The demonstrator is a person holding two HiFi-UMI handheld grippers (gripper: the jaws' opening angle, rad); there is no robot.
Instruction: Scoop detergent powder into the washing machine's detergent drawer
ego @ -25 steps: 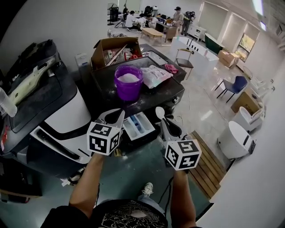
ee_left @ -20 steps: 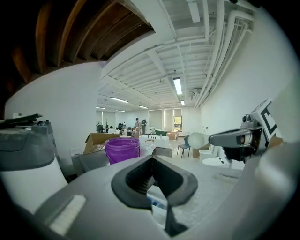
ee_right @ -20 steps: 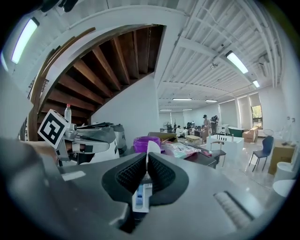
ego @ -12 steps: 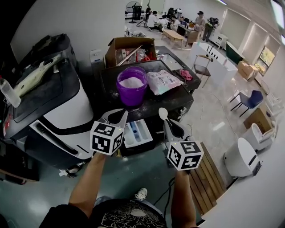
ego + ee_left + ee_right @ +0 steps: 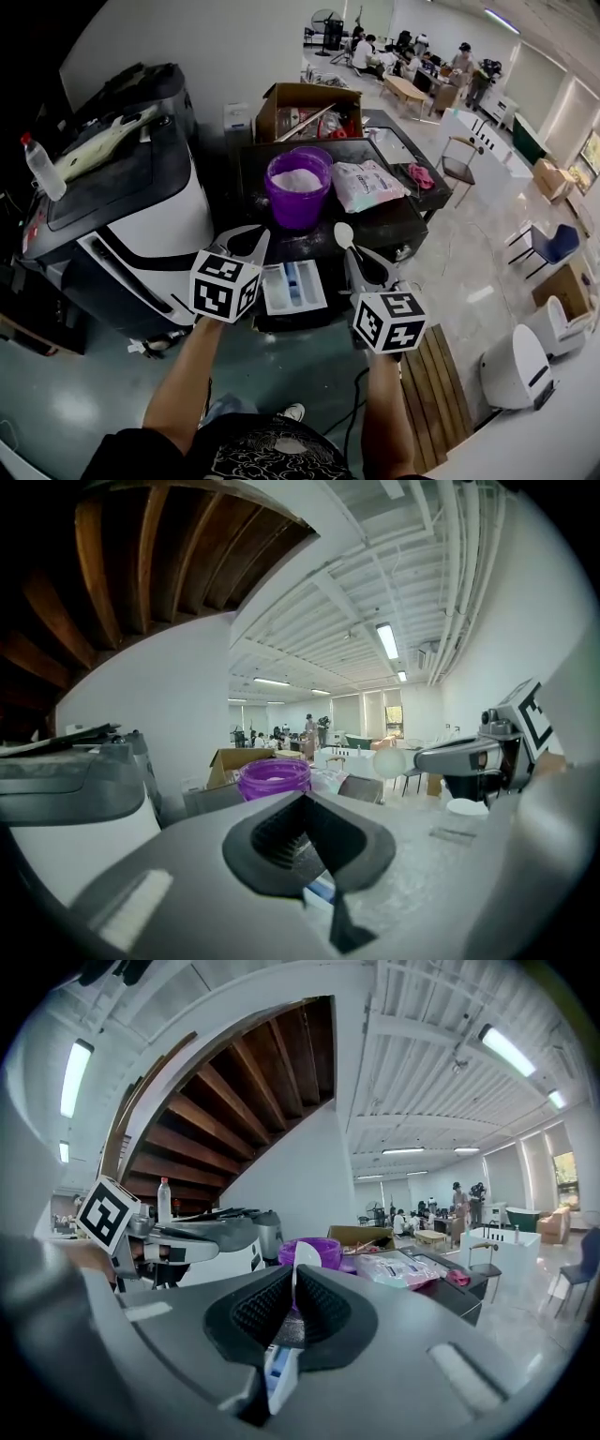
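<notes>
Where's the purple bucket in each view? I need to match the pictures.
Head view: purple bucket upper middle, beyond the open drawer.
Left gripper view: bucket at centre, just above the jaws.
Right gripper view: bucket at centre, behind the held spoon.
Shared landmark: cardboard box right behind it.

Your head has turned leftward: the purple bucket (image 5: 298,187) and drawer (image 5: 292,287) have slid right and lower in your view.
</notes>
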